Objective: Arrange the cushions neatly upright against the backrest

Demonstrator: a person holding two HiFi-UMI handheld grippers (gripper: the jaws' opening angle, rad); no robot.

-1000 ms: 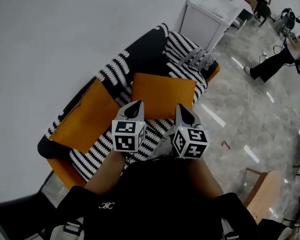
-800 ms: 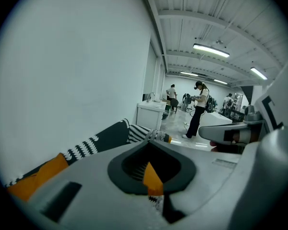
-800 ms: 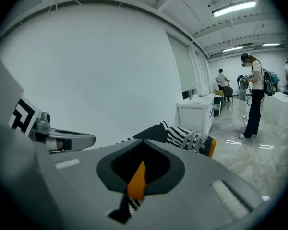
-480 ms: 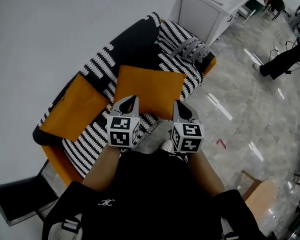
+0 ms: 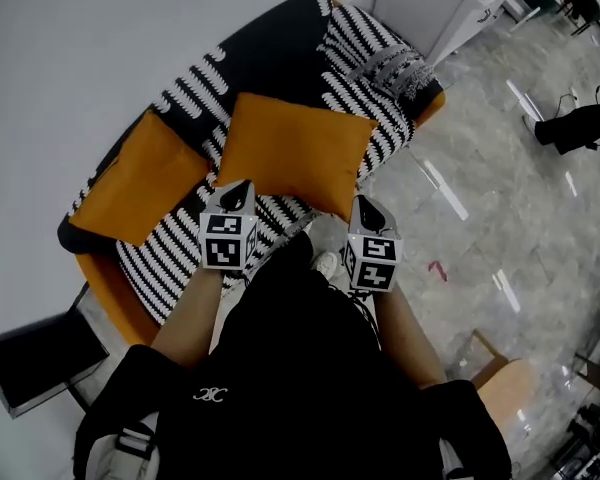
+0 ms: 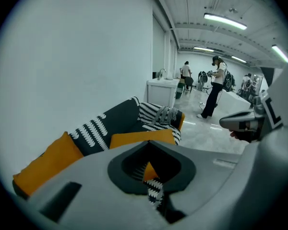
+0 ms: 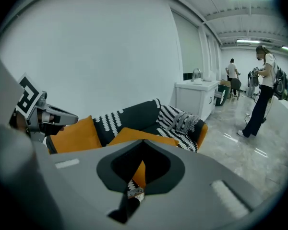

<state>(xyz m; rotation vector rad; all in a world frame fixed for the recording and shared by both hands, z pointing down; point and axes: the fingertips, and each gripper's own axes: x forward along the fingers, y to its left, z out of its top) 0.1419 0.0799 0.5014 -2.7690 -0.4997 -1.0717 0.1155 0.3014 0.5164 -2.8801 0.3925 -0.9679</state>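
Observation:
A black-and-white striped sofa [image 5: 280, 53] holds two orange cushions. One orange cushion [image 5: 130, 183] leans at the left end, also seen in the left gripper view as the left cushion [image 6: 45, 162]. The middle orange cushion [image 5: 295, 158] lies tilted on the seat, its top edge at the backrest. A striped cushion [image 5: 355, 53] with a grey fringed throw [image 5: 395, 68] sits at the right end. My left gripper [image 5: 238, 190] is shut and empty by the middle cushion's near left corner. My right gripper [image 5: 365, 208] is shut and empty just off its near right corner.
A white cabinet [image 5: 420, 3] stands beyond the sofa's right end. A black box [image 5: 35, 358] sits on the floor at the lower left, and a wooden seat [image 5: 505, 373] at the lower right. A person's legs [image 5: 580, 128] show on the marble floor; other people [image 7: 261, 92] stand far off.
Both grippers have sunk toward the seat and spread further apart, from over the middle cushion's near edge to its two near corners. Both stayed shut and empty.

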